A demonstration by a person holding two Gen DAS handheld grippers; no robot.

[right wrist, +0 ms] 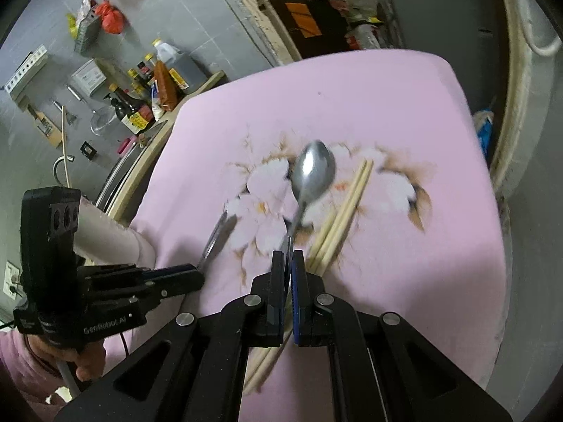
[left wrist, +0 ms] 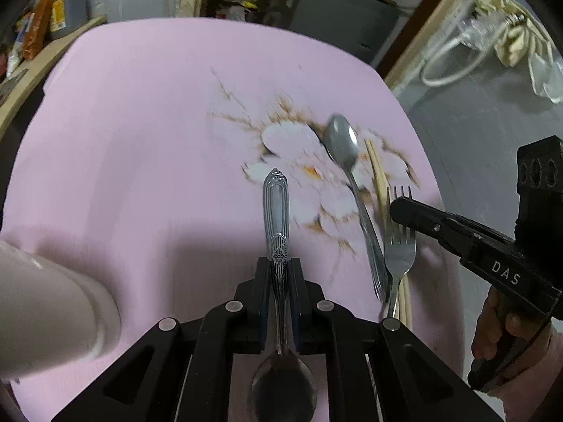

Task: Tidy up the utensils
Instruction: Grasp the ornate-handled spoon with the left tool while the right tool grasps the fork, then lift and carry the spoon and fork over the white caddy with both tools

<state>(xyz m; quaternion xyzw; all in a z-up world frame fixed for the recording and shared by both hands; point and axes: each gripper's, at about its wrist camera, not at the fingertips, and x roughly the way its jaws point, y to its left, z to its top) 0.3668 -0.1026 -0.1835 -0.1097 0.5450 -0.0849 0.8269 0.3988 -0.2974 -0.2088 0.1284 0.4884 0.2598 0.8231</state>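
Currently logged: left gripper [left wrist: 279, 274] clamped on an ornate spoon [left wrist: 277, 207] by its neck, right gripper [right wrist: 288, 270] clamped on a plain spoon [right wrist: 313, 172] (both lifted over the pink cloth [left wrist: 140, 140]), sorting mid-step; next, likely laying them beside the chopsticks [right wrist: 348, 204].

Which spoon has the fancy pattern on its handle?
The spoon held in the left gripper: its handle is engraved. The other spoon, beside the fork, is plain.
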